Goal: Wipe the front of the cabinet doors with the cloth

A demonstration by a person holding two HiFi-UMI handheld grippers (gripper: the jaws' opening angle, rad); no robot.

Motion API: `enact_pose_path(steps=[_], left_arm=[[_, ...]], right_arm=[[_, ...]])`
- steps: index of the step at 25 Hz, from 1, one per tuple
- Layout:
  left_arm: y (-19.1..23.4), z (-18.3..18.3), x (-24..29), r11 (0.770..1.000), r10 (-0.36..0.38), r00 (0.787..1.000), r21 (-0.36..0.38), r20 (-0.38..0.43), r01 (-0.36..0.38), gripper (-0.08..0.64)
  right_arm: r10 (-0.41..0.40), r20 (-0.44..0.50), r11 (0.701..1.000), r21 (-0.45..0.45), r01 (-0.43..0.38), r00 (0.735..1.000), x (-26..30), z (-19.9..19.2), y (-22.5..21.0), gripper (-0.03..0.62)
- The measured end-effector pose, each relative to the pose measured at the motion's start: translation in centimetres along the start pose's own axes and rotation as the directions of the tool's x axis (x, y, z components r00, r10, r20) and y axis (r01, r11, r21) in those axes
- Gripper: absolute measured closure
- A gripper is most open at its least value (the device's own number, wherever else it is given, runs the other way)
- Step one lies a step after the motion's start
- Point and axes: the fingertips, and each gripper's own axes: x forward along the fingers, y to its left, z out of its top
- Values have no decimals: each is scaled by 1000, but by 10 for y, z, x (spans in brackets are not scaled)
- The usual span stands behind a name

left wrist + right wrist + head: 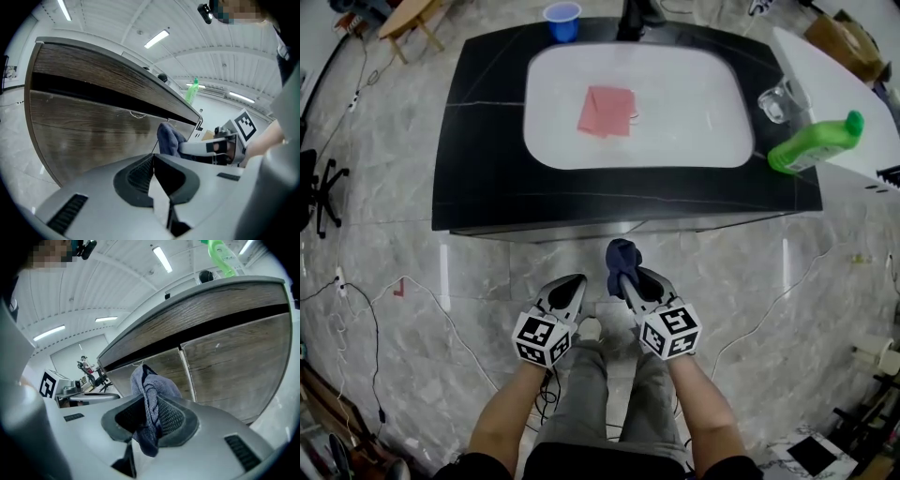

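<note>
Right gripper [149,423] pinches the cloth [151,386], bunched end raised toward the near doors [229,366] for wiping; left gripper [154,165], jaws together and empty, hangs just beside

The cloth [149,390] is coloured dark blue, and the cabinet doors [234,366] are grained in brown. The counter [483,122] is finished in black with thin pale veins, the floor [384,262] in grey marble. A pink rag [607,111], a blue cup [562,21] and a green bottle [816,142] are seen. Black-and-white squares are borne by the left tongs [574,283] and the right tongs [628,274].
</note>
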Motion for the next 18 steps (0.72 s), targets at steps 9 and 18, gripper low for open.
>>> enact_pose_path(steps=[9,18], left_arm=[[-44,15,28,996,76,994,-60,74,-72,551],[-80,23,69,988,123,988,-102,98,-113,551]], right_arm=[[95,49,995,10,-96,994,-23,26,-29,503],[99,81,994,30,-102,992,-40,45,-80,503]])
